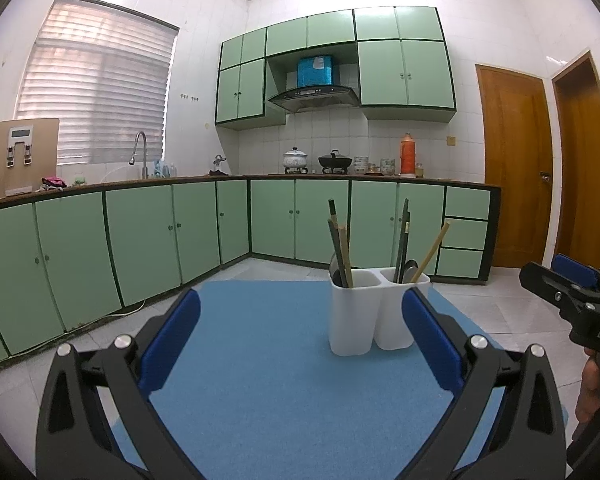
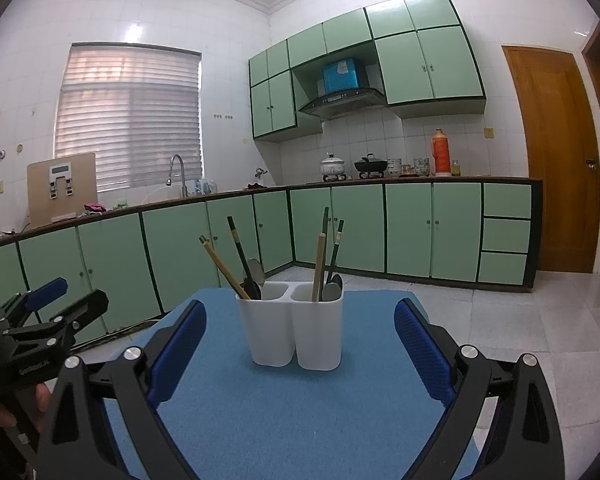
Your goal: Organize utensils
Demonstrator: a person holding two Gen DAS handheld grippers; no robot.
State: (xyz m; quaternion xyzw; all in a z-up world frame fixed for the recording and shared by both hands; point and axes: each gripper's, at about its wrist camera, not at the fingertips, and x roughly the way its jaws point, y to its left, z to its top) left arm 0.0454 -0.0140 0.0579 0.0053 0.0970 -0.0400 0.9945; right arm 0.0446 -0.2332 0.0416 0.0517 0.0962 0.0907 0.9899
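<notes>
A white two-compartment utensil holder (image 1: 370,312) (image 2: 290,328) stands upright on a blue mat (image 1: 284,380) (image 2: 300,408). Each compartment holds dark and bamboo chopsticks (image 1: 340,248) (image 2: 240,256) and a metal spoon (image 2: 256,270). My left gripper (image 1: 300,324) is open and empty, held above the mat short of the holder; it also shows at the left edge of the right wrist view (image 2: 66,296). My right gripper (image 2: 300,324) is open and empty, facing the holder; it also shows at the right edge of the left wrist view (image 1: 548,270).
The mat covers a small table with tiled floor (image 2: 520,320) around it. Green cabinets (image 1: 140,240) and a counter with sink (image 1: 140,156), pots (image 1: 296,158) and a red thermos (image 1: 407,154) line the far walls. Wooden doors (image 1: 516,164) stand at the right.
</notes>
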